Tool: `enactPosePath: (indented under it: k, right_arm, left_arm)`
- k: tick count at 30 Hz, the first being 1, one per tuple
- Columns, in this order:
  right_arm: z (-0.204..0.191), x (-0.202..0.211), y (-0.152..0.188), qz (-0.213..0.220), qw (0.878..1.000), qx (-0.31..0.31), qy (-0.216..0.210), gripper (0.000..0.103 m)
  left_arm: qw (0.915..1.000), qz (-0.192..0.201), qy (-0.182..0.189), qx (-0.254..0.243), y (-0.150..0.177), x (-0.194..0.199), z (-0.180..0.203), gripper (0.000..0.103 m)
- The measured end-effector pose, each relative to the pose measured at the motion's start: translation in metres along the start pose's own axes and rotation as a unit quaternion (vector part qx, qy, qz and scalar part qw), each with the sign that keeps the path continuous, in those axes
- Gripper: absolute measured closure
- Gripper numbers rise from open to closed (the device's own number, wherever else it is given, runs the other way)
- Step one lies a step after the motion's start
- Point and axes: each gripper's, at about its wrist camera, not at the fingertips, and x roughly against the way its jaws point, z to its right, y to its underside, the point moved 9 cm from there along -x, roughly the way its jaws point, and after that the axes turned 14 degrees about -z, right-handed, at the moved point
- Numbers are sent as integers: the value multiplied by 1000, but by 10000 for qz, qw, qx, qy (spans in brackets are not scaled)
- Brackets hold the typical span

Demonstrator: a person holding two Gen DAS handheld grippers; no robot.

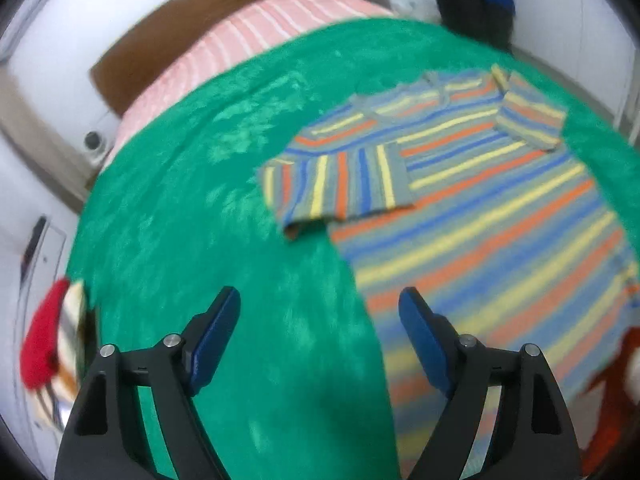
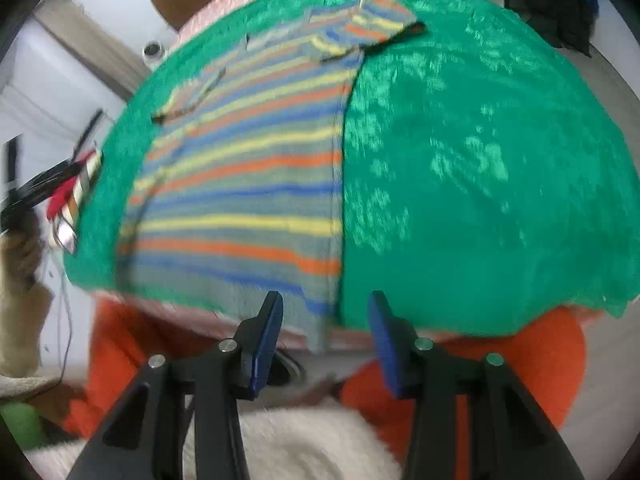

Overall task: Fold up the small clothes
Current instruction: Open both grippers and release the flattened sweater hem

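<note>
Green fleece cover [image 1: 200, 200] fills the left wrist view; the striped T-shirt [image 1: 480, 208] lies flat on it, both sleeves folded inward. The left gripper [image 1: 320, 320] hovers above the cover with jaws apart, nothing between them. Right wrist view: the right gripper [image 2: 326, 332] hangs over the shirt's near hem [image 2: 316, 312], jaws apart, pads clear of the fabric
</note>
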Motion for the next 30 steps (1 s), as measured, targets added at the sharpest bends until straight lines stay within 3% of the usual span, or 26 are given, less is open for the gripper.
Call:
enactPosePath:
  k: [2,6,9,10,12,14,16,18,20,22,24,28,30]
  right_arm:
    - [-4,2,-3,113,9998,-68,-132,59]
    - [-7,-2,0,161,9993,-213,-256,59]
    - [-3,-6,1,138,9991,-316,-254,59]
    - [-3,-8,2,125,9991,-325,-245,59]
    - [-1,-9,1,115,9992,-307,-213,59]
    - [0,-6,0,160,9994,-267,-170,59]
    - [0,-2,-2,235,9994,-216,-140,59]
    - [0,1,-4,299,9993,-166,-115,59]
    - [-2,1,-6,318,9993,-129,-135,59]
    - [-4,-3,-8,296,9994,-101,-153,59]
    - [-7,-7,-10,267,9995,-83,-175,59]
    - [-18,-10,-12,225,9995,5,-203,59]
    - [-21,-10,-12,209,9996,57,-151,59]
  left_arm:
    - [9996,-234,78,-148,-23,-33,16,26]
    - [9947,-441,-274,-893,-56,-77,42,25]
    - [9962,-522,-251,-654,-74,-98,50,27]
    - [9976,-471,-198,-465,-80,-99,48,45]
    - [9981,-577,-165,100,-87,-104,30,94]
    - [9949,-344,-69,950,-92,-95,-9,99]
    - [9838,-274,-64,1771,-86,-90,-61,99]
    - [9616,-380,-244,2709,-69,-93,-129,99]
    - [9320,-587,-405,3555,-41,-103,-190,100]
    - [9121,-737,-409,4012,-17,-114,-226,100]
    - [9074,-829,-281,4110,-10,-128,-235,100]
    - [9079,-889,-383,4079,1,-137,-232,100]
    - [8979,-919,-416,4285,9,-145,-238,100]
